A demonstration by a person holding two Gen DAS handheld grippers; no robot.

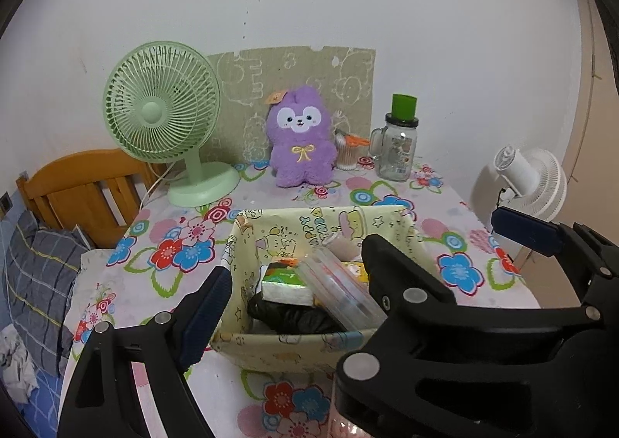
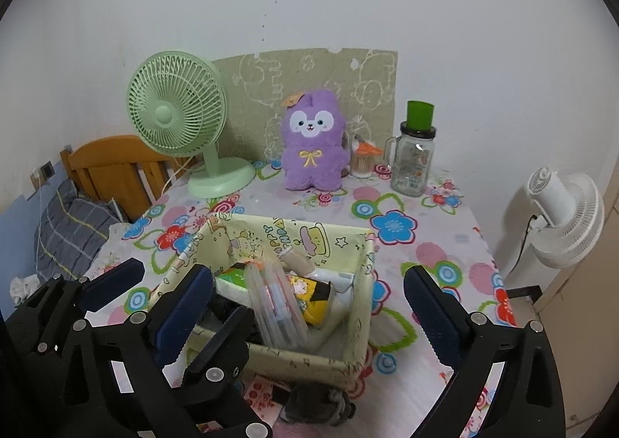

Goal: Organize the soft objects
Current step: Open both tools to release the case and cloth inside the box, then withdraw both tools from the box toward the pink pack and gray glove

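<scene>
A cream cartoon-print fabric box (image 1: 294, 347) (image 2: 359, 326) stands mid-table. It holds a tissue pack (image 1: 286, 285), a clear case of pens (image 1: 340, 291) (image 2: 276, 306), a black soft item (image 1: 290, 318) and a yellow pouch (image 2: 315, 297). A purple plush rabbit (image 1: 300, 140) (image 2: 311, 146) sits upright at the back. In front of the box lies a grey soft bundle (image 2: 317, 405). My left gripper (image 1: 313, 283) (image 2: 189, 289) and right gripper (image 2: 309, 277) (image 1: 437, 233) hover open over the box's near side with their fingers interleaved. Neither holds anything.
On the flowered tablecloth (image 2: 437, 256) stand a green desk fan (image 1: 162, 117) at the back left, a glass jar with a green cap (image 1: 398, 144) and a cotton-swab pot (image 1: 346, 152). A white fan (image 2: 561, 213) stands off the right edge; a wooden bed frame (image 1: 77, 186) lies left.
</scene>
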